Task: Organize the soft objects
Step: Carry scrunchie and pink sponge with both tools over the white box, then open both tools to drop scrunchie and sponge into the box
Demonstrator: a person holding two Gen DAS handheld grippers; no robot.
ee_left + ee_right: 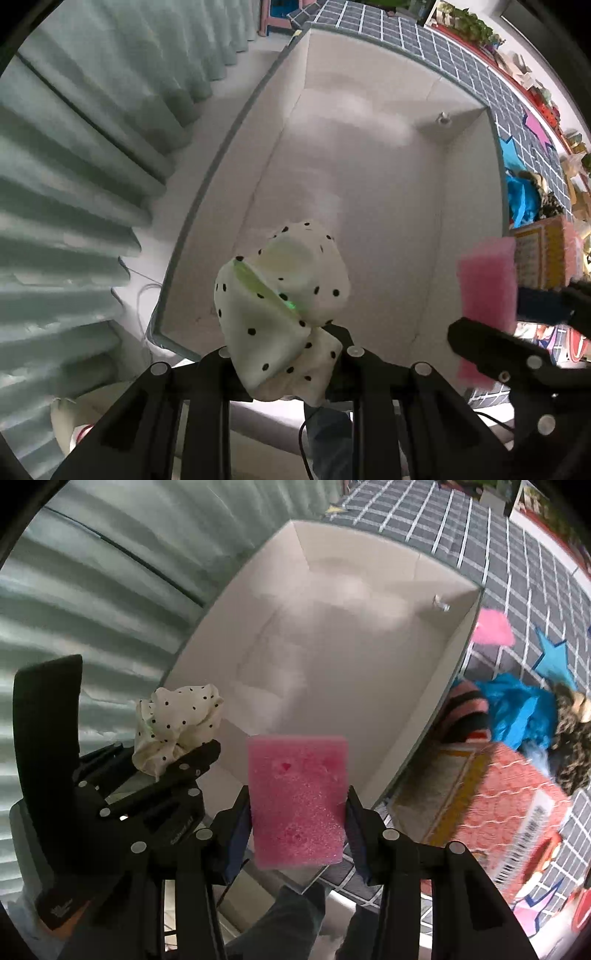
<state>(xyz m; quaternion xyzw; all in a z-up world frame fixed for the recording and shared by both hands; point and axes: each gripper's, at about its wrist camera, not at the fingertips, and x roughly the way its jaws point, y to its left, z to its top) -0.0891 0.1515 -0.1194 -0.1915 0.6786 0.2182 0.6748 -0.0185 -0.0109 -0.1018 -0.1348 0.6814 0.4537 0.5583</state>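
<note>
Both wrist views look down, close over shared white box (pixel 369 177).

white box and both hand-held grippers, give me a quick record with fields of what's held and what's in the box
left hand-held gripper: shut on polka-dot cloth, bunched, above the box
right hand-held gripper: shut on pink sponge, held upright by its side edges
white box: open top, nothing visible inside
beside box: blue fabric, striped item, pink fluffy item on grid-patterned mat
step: neither held item released yet
</note>
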